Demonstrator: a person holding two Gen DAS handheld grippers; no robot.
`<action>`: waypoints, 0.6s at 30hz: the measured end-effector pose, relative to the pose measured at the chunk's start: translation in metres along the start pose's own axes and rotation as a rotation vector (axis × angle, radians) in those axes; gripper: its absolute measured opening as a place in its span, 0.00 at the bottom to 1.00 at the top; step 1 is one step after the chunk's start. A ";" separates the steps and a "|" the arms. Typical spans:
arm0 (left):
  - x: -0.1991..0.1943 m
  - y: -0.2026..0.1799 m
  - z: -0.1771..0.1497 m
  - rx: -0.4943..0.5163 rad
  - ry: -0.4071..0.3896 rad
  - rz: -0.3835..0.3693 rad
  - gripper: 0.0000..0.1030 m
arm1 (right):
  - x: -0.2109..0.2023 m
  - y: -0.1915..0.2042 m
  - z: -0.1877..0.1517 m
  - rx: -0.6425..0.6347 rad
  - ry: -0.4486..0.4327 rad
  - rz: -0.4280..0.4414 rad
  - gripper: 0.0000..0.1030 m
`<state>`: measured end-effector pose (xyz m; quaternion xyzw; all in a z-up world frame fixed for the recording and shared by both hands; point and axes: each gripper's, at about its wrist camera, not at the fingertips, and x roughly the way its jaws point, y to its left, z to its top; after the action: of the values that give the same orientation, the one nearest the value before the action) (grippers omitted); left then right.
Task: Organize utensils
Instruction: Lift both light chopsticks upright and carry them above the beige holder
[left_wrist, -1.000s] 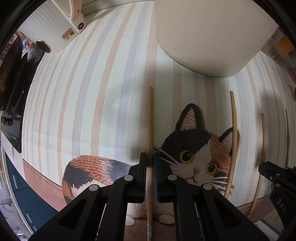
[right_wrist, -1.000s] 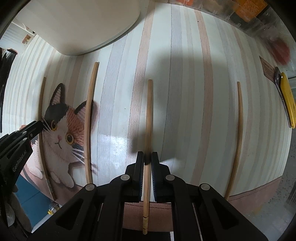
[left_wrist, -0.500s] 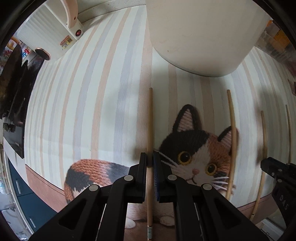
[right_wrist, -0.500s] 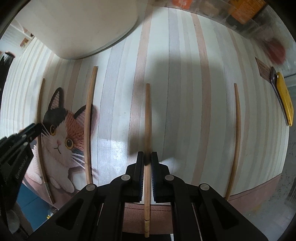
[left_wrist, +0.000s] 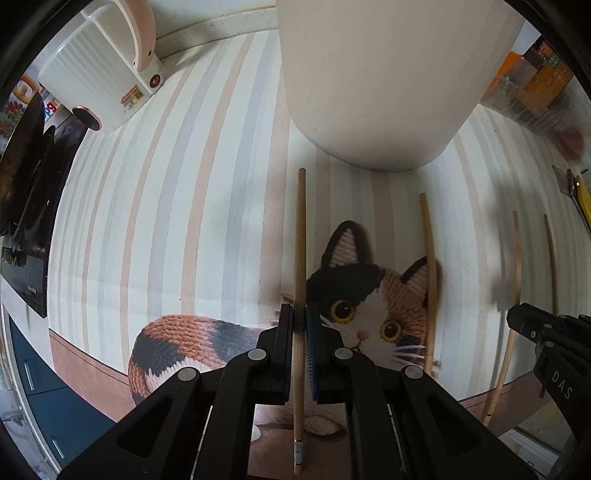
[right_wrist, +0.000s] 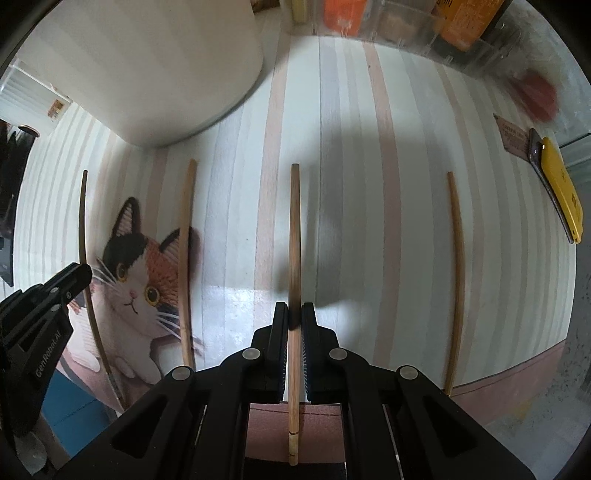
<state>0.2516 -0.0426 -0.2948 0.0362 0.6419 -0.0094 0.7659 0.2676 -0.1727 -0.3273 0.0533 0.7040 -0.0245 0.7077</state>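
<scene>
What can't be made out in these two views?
- White container: its top is cut off by the frame's upper edge in both views.
- Left tongs' chopstick: middle hidden between the pads.
- Shelf boxes: labels blurred, right view.

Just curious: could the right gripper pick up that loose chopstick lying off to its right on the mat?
Probably not yet: the right gripper is already shut on a chopstick. The loose chopstick lies in the open, unobstructed.
</scene>
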 end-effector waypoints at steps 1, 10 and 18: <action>-0.003 0.000 0.000 0.001 -0.006 -0.005 0.04 | -0.003 -0.002 0.001 0.003 -0.007 0.004 0.07; -0.047 0.002 0.001 -0.007 -0.081 -0.060 0.04 | -0.042 -0.014 0.000 0.016 -0.086 0.055 0.07; -0.097 0.007 0.006 -0.023 -0.183 -0.121 0.04 | -0.083 -0.015 -0.010 0.041 -0.195 0.105 0.07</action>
<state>0.2405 -0.0387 -0.1975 -0.0123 0.5704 -0.0516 0.8196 0.2552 -0.1899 -0.2449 0.1017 0.6274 -0.0068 0.7720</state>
